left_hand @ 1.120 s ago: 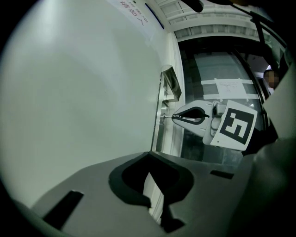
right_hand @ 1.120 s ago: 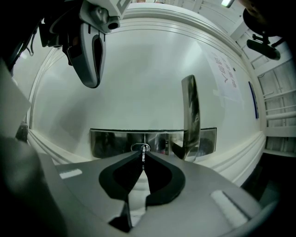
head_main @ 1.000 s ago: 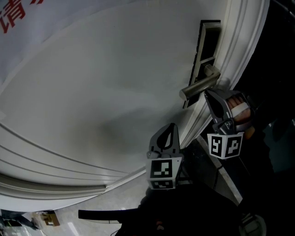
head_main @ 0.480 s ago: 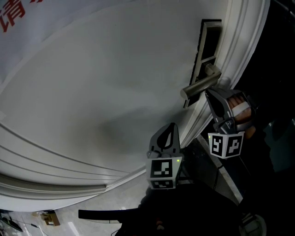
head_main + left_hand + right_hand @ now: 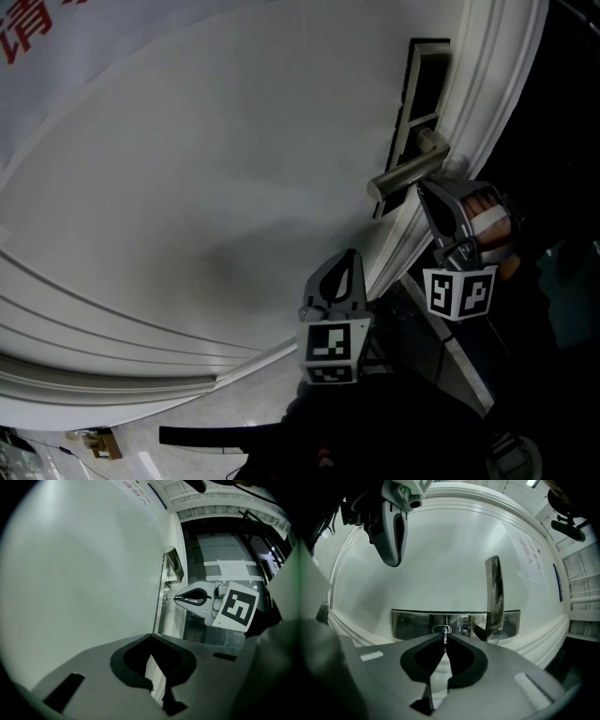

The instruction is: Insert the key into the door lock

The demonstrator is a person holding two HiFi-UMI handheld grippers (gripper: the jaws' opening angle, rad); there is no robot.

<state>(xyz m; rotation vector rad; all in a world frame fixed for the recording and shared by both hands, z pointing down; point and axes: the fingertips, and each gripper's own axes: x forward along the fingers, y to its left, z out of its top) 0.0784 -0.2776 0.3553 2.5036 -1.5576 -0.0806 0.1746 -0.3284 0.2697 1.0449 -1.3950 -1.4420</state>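
Note:
The white door (image 5: 206, 187) fills the head view, with its steel lock plate (image 5: 427, 84) and lever handle (image 5: 408, 173) at the upper right. Just under the handle, my right gripper (image 5: 424, 190) points at the door. In the right gripper view my right gripper (image 5: 445, 637) is shut on a small metal key (image 5: 445, 639), whose tip is at the round keyhole (image 5: 442, 630) in the lock plate (image 5: 412, 623). The lever handle (image 5: 494, 597) stands to the right of it. My left gripper (image 5: 352, 255) hangs lower beside the door, shut with nothing in it.
Red print (image 5: 37, 28) marks the door's top left. A paper notice (image 5: 529, 555) is stuck on the door beyond the handle. The moulded door edge (image 5: 487, 103) borders a dark opening on the right. A strip of floor (image 5: 141, 450) shows at bottom left.

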